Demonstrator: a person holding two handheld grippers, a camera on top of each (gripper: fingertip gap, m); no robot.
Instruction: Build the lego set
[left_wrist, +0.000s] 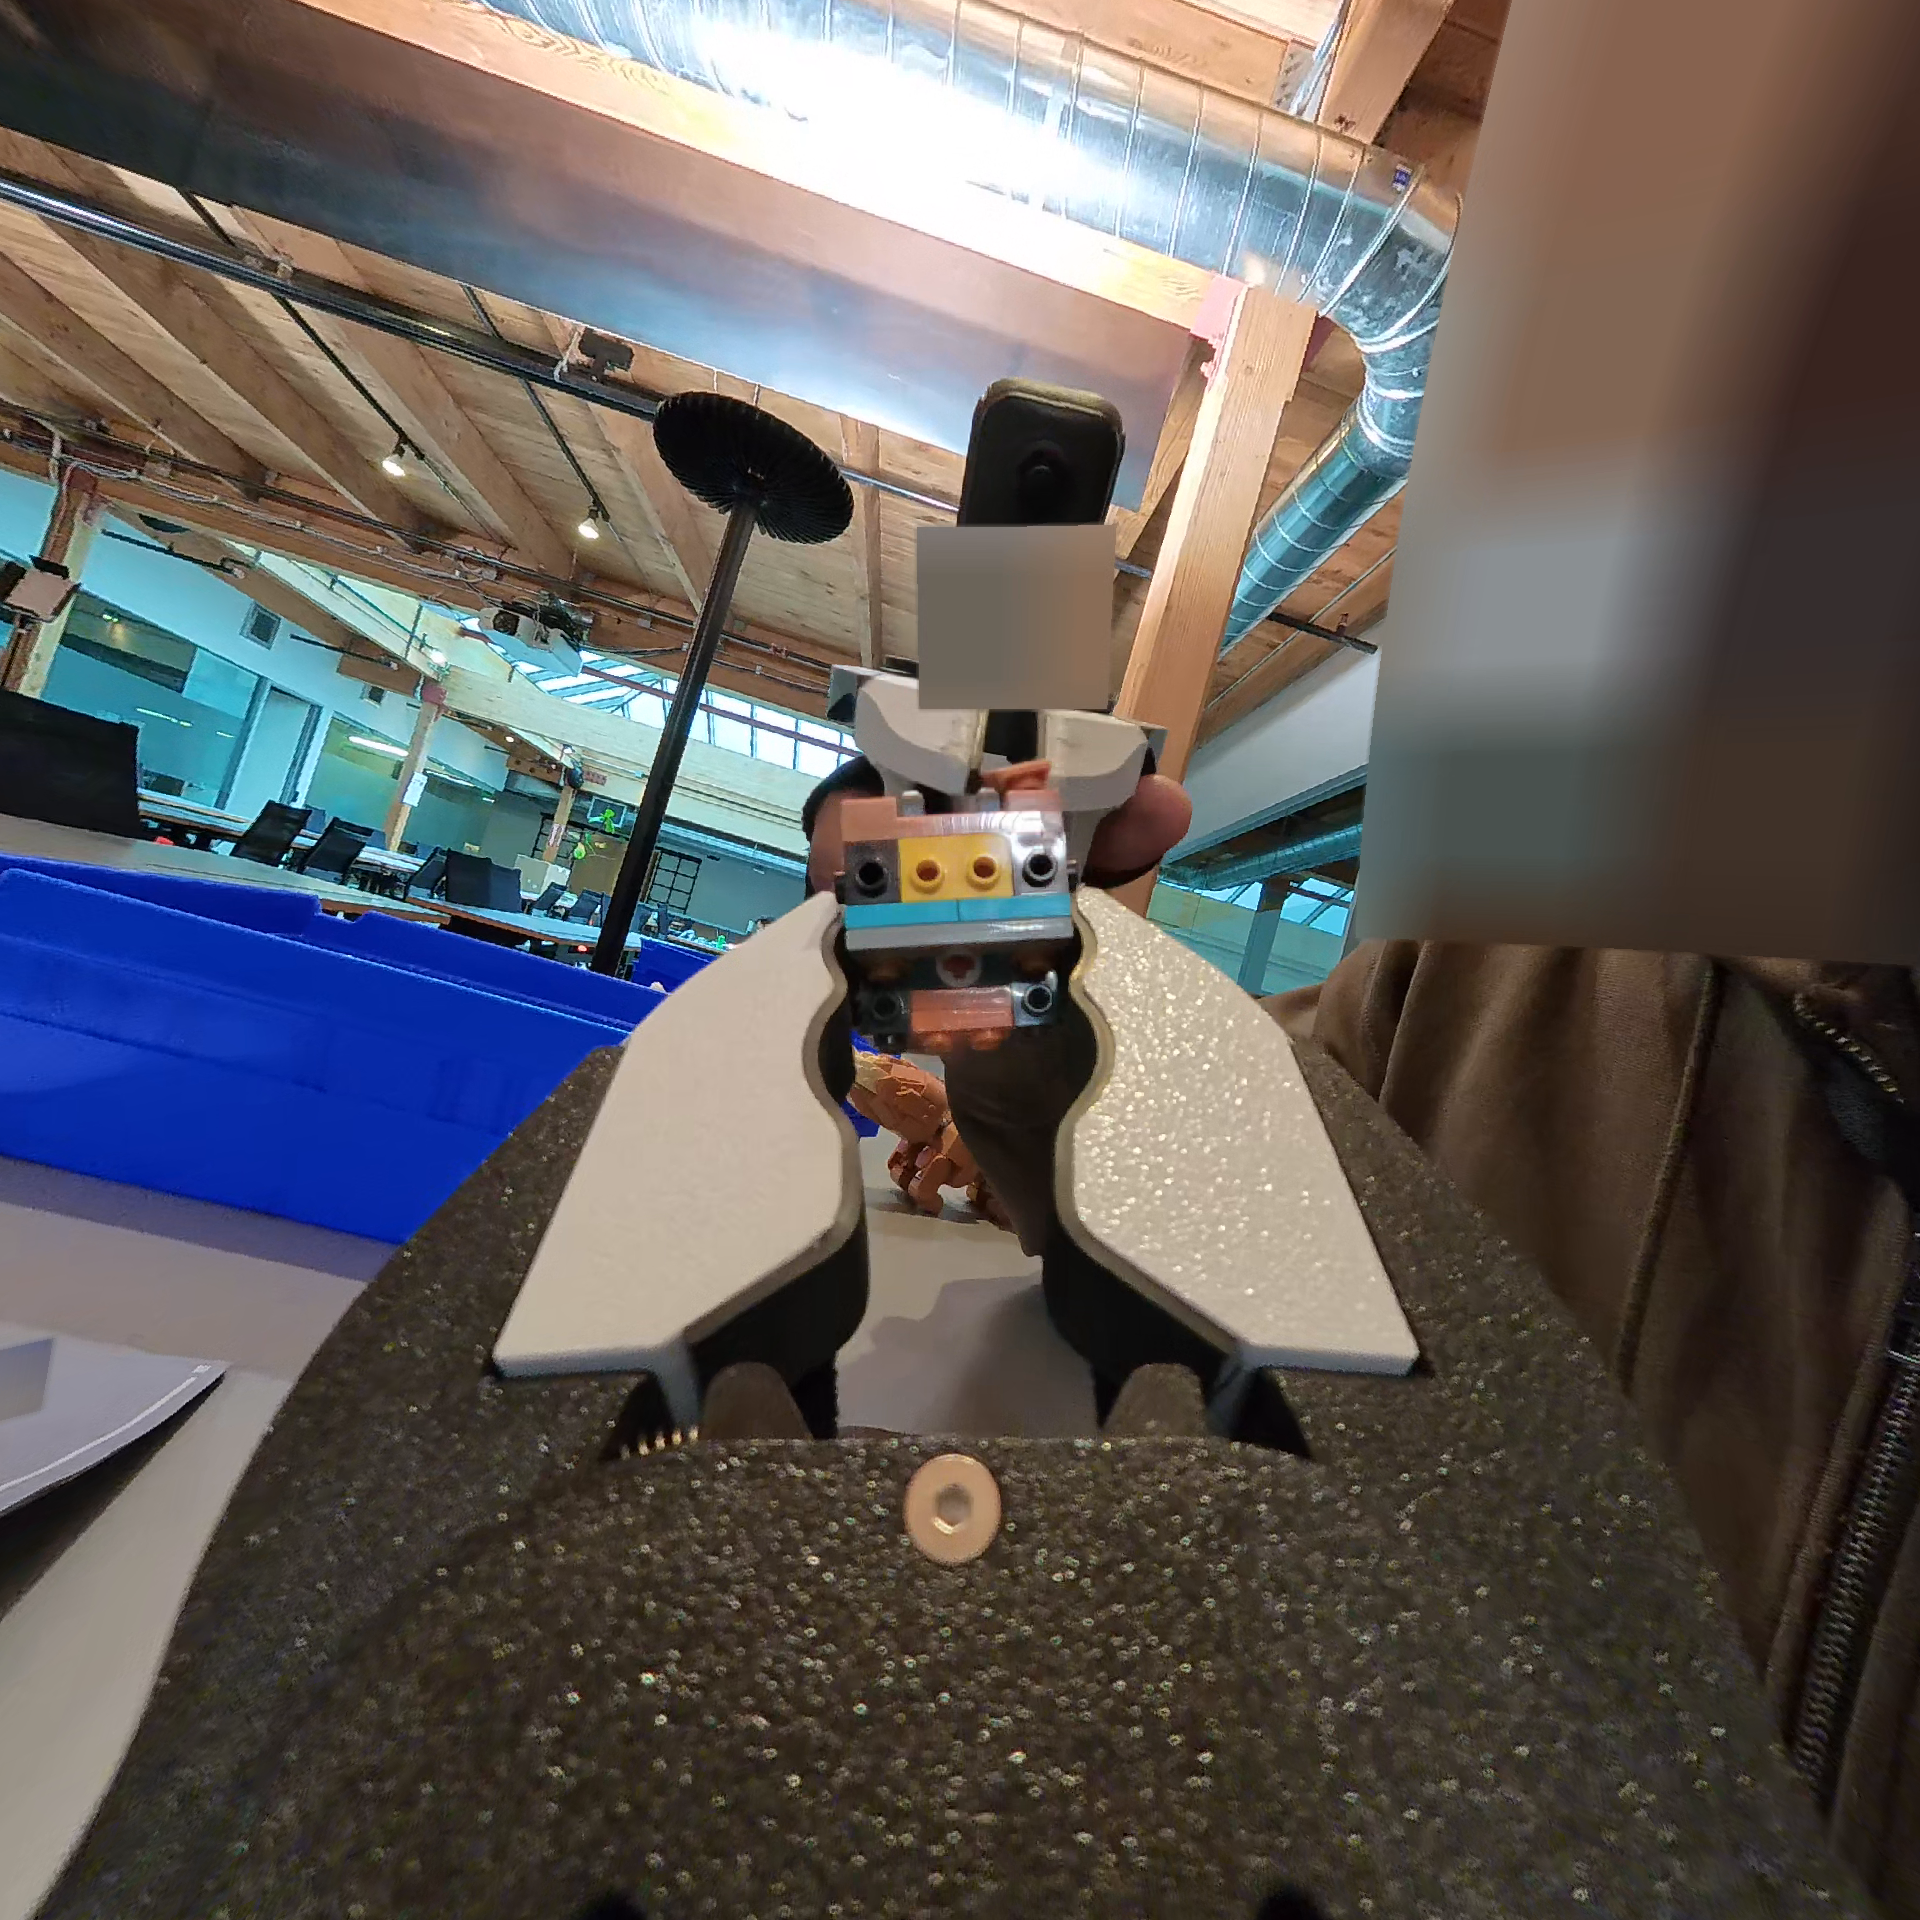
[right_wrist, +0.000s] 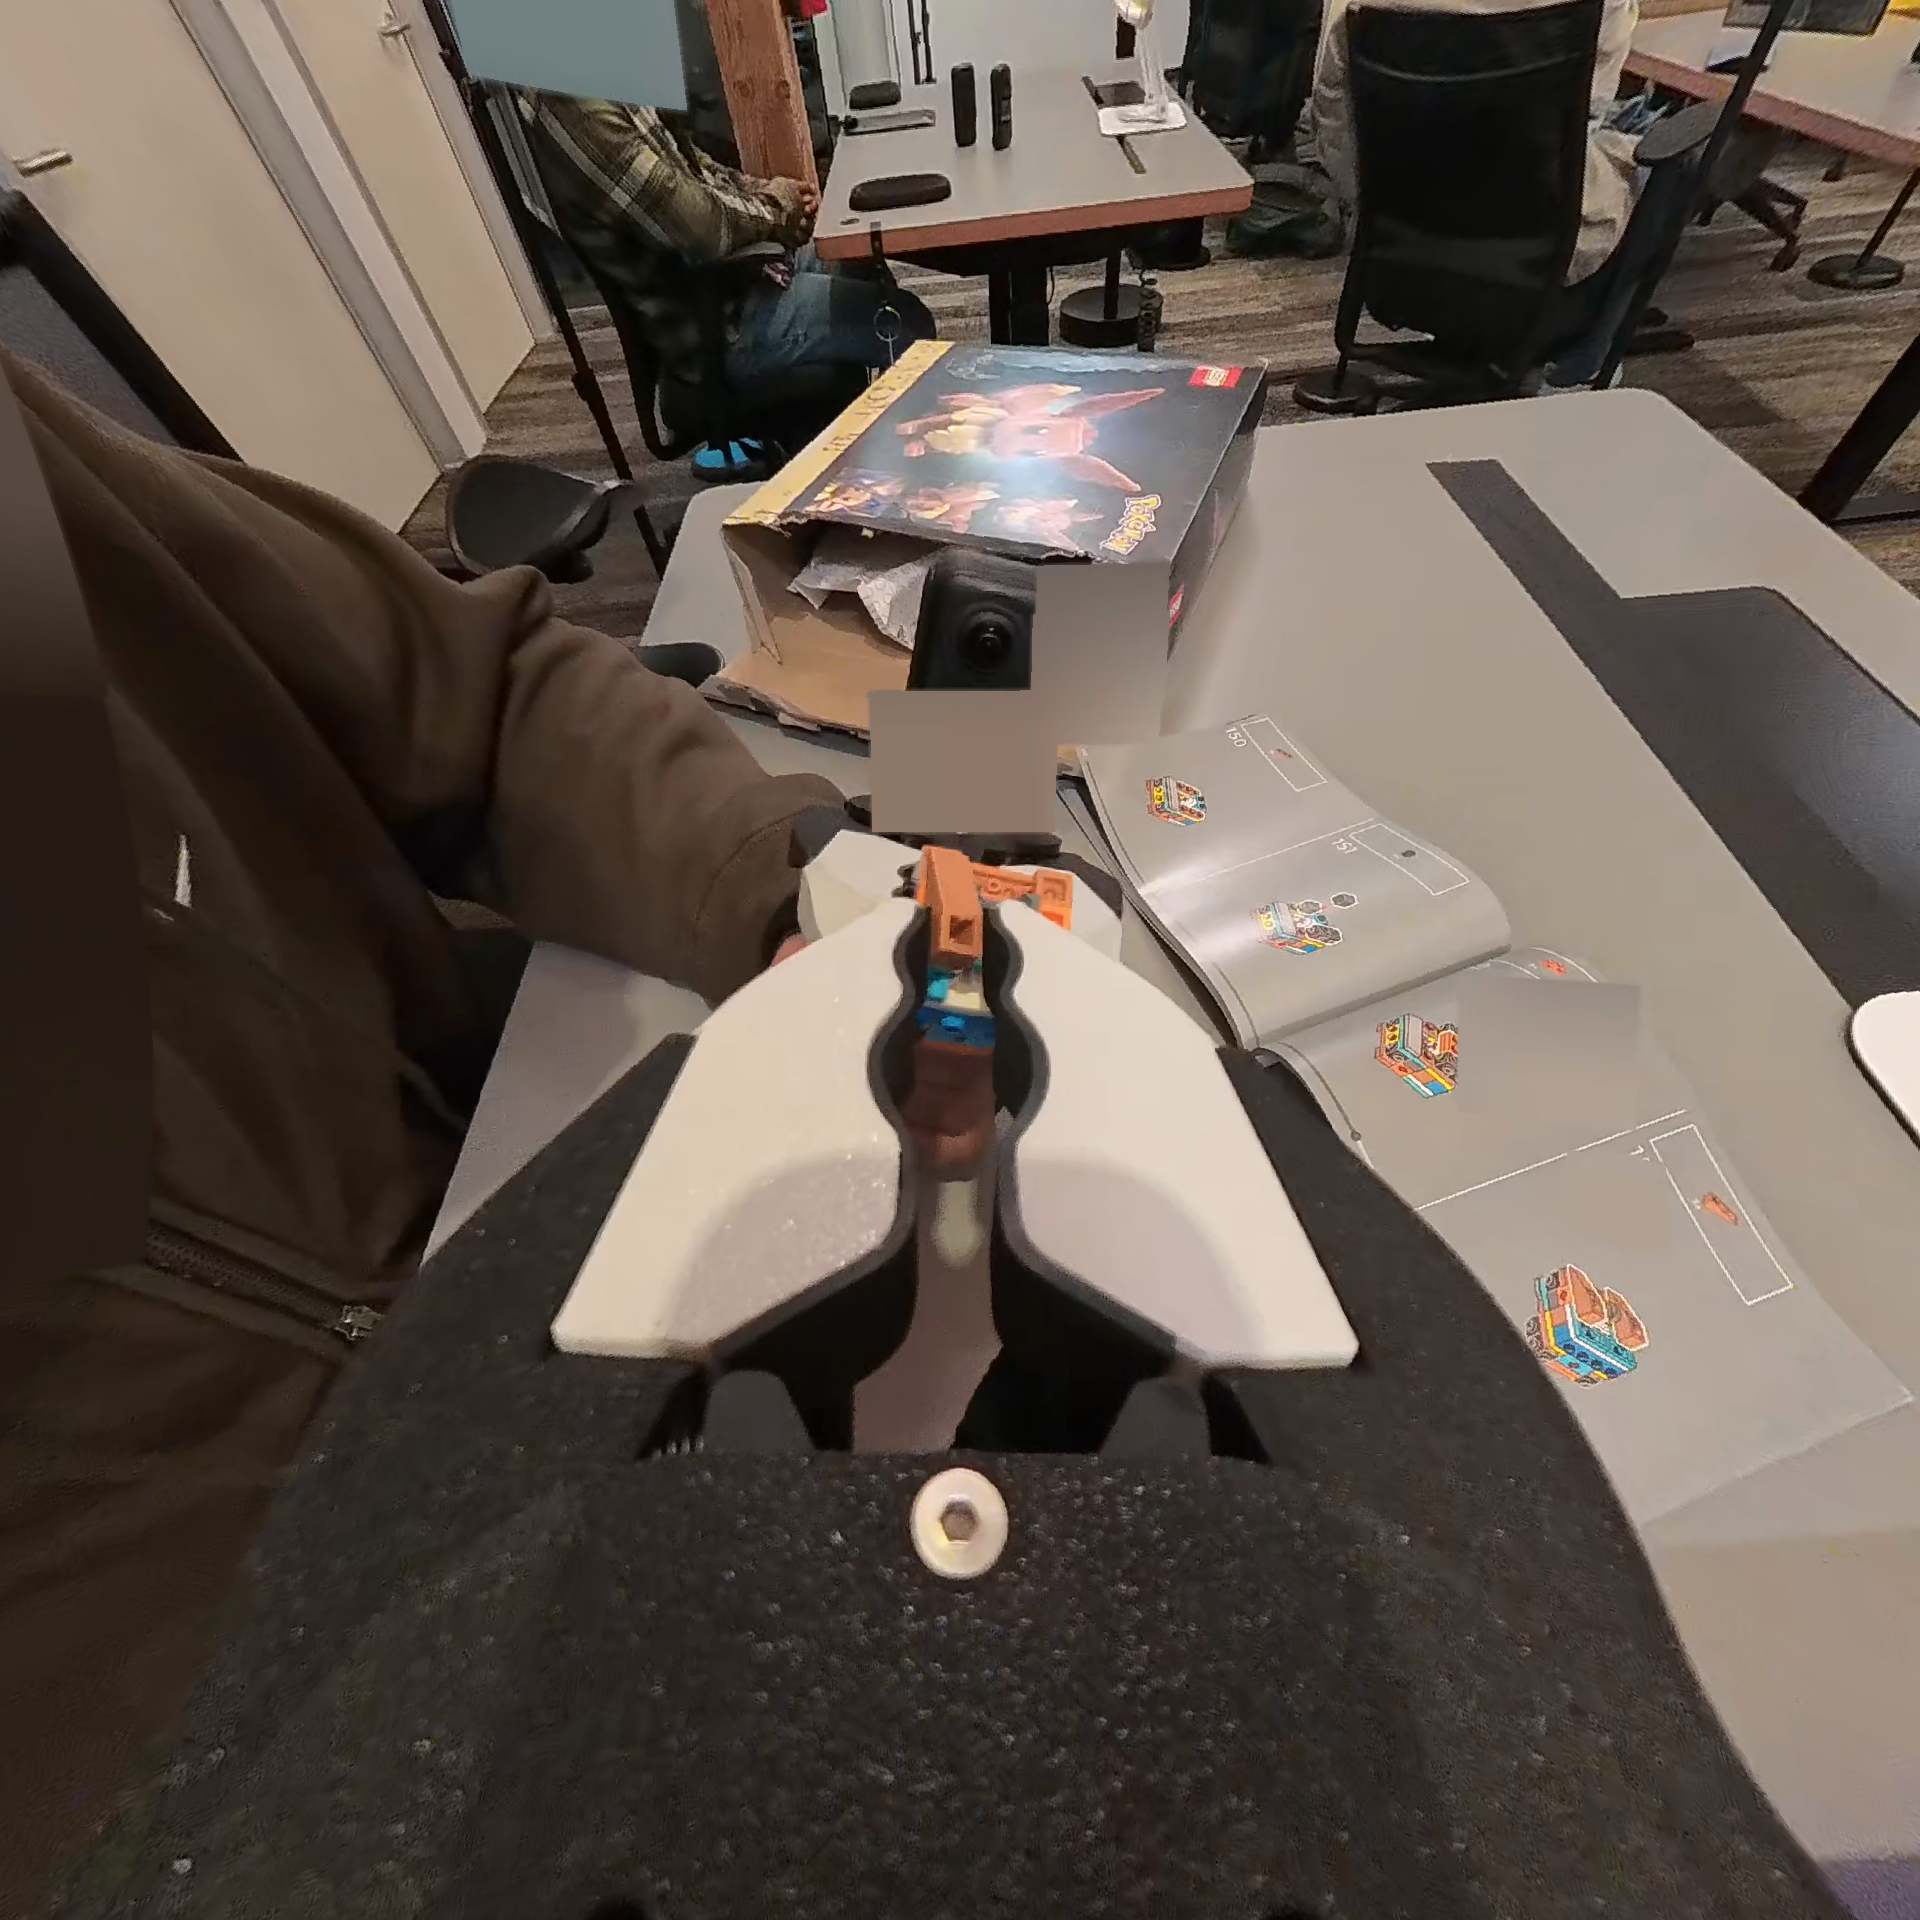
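Above the table (right_wrist: 1455, 540) I am clamping the lego block (left_wrist: 956, 904) in my left gripper (left_wrist: 956, 987), while my right gripper (right_wrist: 951, 966) is pinching the orange piece (right_wrist: 951, 899) against it for pressing on

Wooden beam ceiling (left_wrist: 312, 312) above the left claw (left_wrist: 956, 935), with a silver spiral duct (left_wrist: 1039, 114) running across and down a timber post (left_wrist: 1205, 582). Track spotlights (left_wrist: 393, 462) lit up-left. Black pole with round disc top (left_wrist: 753, 468) just left of the claw. Office chairs and tables (left_wrist: 343, 842) far left, glass walls behind. Beyond the right claw (right_wrist: 951, 925): grey bench (right_wrist: 1455, 623), patterned carpet (right_wrist: 1351, 312), another table (right_wrist: 1029, 177), black chair (right_wrist: 1475, 156), white doors (right_wrist: 260, 208) up-left.
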